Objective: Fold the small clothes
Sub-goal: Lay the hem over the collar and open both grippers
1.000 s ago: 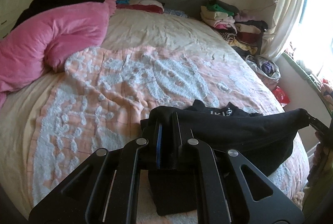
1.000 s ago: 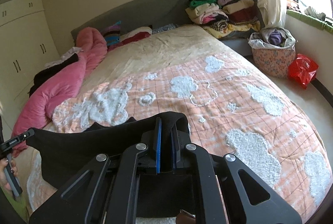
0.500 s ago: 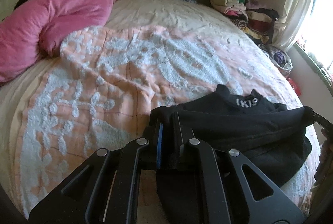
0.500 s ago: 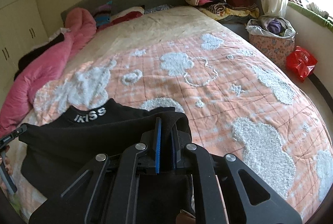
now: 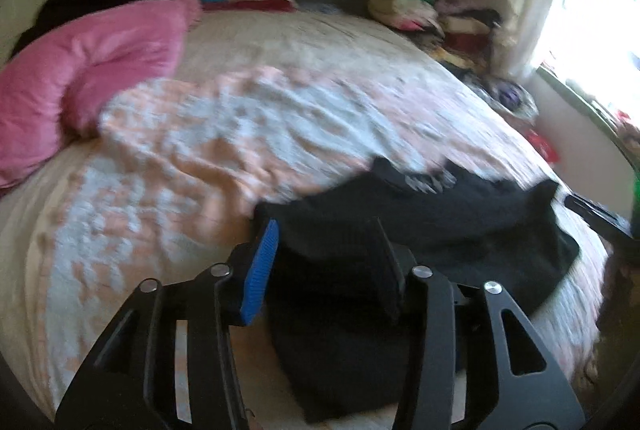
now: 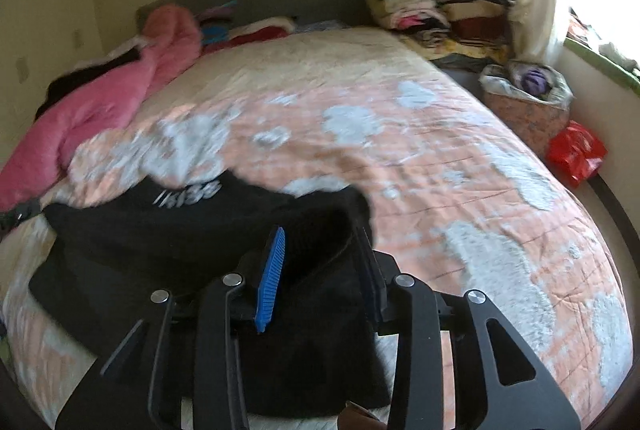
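With both the left gripper (image 5: pixel 326 262) and the right gripper (image 6: pixel 320 270) spread wide and gripping nothing, the black garment (image 6: pixel 168 230) is seen laid on the bed's near edge (image 6: pixel 500 198), presumably released for folding.

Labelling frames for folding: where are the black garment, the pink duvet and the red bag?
black garment (image 6: pixel 168 230): right wrist view, body below its white lettering.
pink duvet (image 5: pixel 100 58): left wrist view, middle bulge.
red bag (image 6: pixel 576 154): right wrist view, centre.
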### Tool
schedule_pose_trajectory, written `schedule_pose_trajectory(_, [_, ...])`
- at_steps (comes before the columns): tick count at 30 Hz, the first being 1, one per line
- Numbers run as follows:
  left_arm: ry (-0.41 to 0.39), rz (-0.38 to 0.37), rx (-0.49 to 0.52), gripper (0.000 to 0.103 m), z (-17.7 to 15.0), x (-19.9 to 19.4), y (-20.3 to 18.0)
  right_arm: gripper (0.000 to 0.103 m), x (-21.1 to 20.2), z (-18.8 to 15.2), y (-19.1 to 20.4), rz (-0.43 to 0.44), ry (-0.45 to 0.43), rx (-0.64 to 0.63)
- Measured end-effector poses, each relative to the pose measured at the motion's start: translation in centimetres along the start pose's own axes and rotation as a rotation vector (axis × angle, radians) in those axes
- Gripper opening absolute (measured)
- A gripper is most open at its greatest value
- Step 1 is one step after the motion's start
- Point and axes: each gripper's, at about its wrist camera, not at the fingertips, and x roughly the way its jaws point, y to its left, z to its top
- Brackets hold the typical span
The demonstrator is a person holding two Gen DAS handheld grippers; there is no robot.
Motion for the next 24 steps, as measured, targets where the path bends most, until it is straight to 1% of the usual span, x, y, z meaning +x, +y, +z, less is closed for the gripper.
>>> schedule_pose_trajectory(1, [0.034,-0.024,0.020,0.025,-0.5,0.4,-0.8,0.031,0.0,-0.3,0.6,0.017,0.016,-0.026])
schedule_pose_trajectory(2, [0.057,-0.037,0.034,0.018,-0.9,0.8,-1.3,0.030,0.1,-0.6,1.2,0.030,0.032,-0.049])
schedule_pose_trajectory(3, [0.085,-0.043,0.058,0.014,-1.4,1.4,-1.9,0.030,0.4,-1.1,1.9,0.042,0.055,-0.073])
schedule_pose_trajectory(4, [0.111,-0.036,0.081,0.014,-1.8,2.2,-2.5,0.029,0.6,-1.3,2.4,0.046,0.072,-0.088])
schedule_pose_trajectory(6, [0.135,-0.025,0.091,0.013,-2.4,3.2,-2.7,0.029,1.4,-1.9,3.3,0.046,0.110,-0.118])
schedule_pose_trajectory(8, [0.145,-0.002,0.090,0.013,-2.8,4.1,-2.7,0.028,2.6,-2.5,4.0,0.006,0.150,-0.154])
schedule_pose_trajectory(10, [0.140,0.031,0.093,0.014,-2.8,4.9,-2.4,0.027,4.0,-2.9,4.3,-0.029,0.191,-0.173])
schedule_pose_trajectory(13, [0.122,0.056,0.076,0.014,-2.3,5.5,-2.0,0.026,5.9,-2.8,4.3,-0.039,0.209,-0.168])
schedule_pose_trajectory(14, [0.114,0.067,0.071,0.014,-1.9,5.7,-1.8,0.026,6.2,-2.5,4.3,-0.039,0.208,-0.163])
schedule_pose_trajectory(20, [0.092,0.082,0.042,0.014,-0.2,7.0,-0.8,0.026,8.4,0.1,4.3,-0.026,0.193,-0.118])
schedule_pose_trajectory(24, [0.051,0.100,-0.001,0.014,1.1,6.9,0.8,0.026,8.9,2.8,3.2,-0.036,0.137,-0.070])
